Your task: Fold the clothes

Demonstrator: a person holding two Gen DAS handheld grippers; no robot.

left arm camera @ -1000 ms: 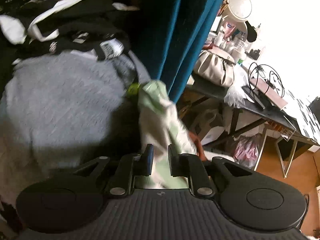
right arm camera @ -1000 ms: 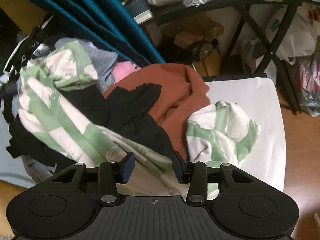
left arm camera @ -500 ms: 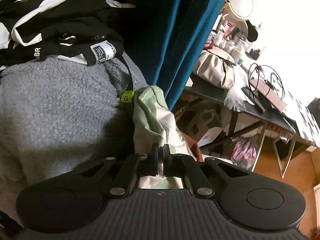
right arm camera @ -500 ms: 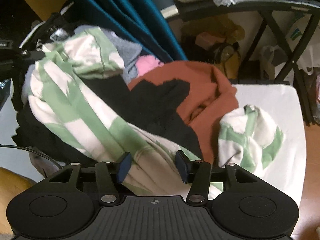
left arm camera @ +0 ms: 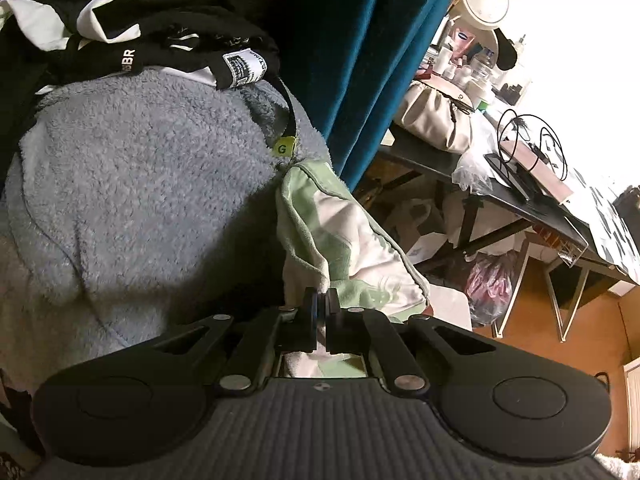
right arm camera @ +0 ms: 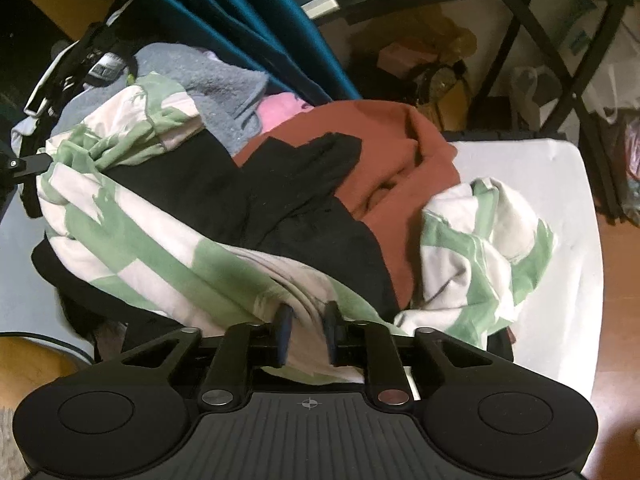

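Hiding under both grippers' jaws: green-and-white garment [right arm camera: 132, 236].

The left gripper [left arm camera: 320, 300] has its jaws pressed nearly together, pinching a thin fold of cloth. The right gripper [right arm camera: 308, 312] has its jaws partly closed, a thick bunch of fabric filling the gap.

I get dim, warm indoor light; the left wrist view blows out white at upper right, edges bend, shadows deep.
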